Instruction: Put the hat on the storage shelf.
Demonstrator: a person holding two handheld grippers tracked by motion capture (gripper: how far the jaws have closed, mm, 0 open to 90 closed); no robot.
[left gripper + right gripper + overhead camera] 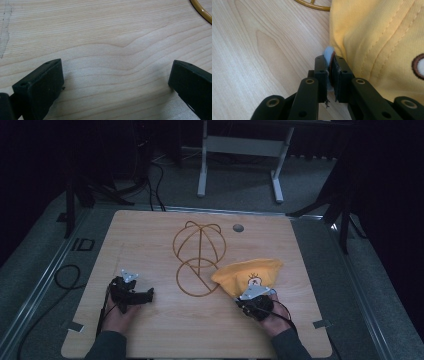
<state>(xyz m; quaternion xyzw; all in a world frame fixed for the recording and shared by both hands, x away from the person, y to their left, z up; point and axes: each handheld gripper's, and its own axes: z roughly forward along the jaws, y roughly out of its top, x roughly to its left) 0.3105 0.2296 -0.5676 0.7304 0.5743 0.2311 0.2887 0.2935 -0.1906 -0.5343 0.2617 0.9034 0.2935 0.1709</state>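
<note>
A light wooden table (150,330) carries a yellow cap (247,276) and a golden wire stand (198,257), with a small grey round fitting (238,227) set into the top near the far edge. The stand lies at the middle of the table: a domed frame of thin hoops farther from the person and a flat ring nearer. The cap sits at the right of the stand, its left edge over or against the ring; a small cartoon patch shows on its near side.

The right gripper (250,296) is held in the person's right hand (272,320) at the near edge of the cap. In the right gripper view its jaws are closed on the edge of the cap (377,45), with a pale blue and brown bit of the cap's trim pinched between them, and a curve of the wire stand (312,5) shows at the top.

The left gripper (148,294) rests in the left hand (120,317) at the near left of the table, well apart from the cap. In the left gripper view its jaws stand wide apart over bare wood, holding nothing, and a short arc of the stand's ring (201,11) crosses the top right corner.
</note>
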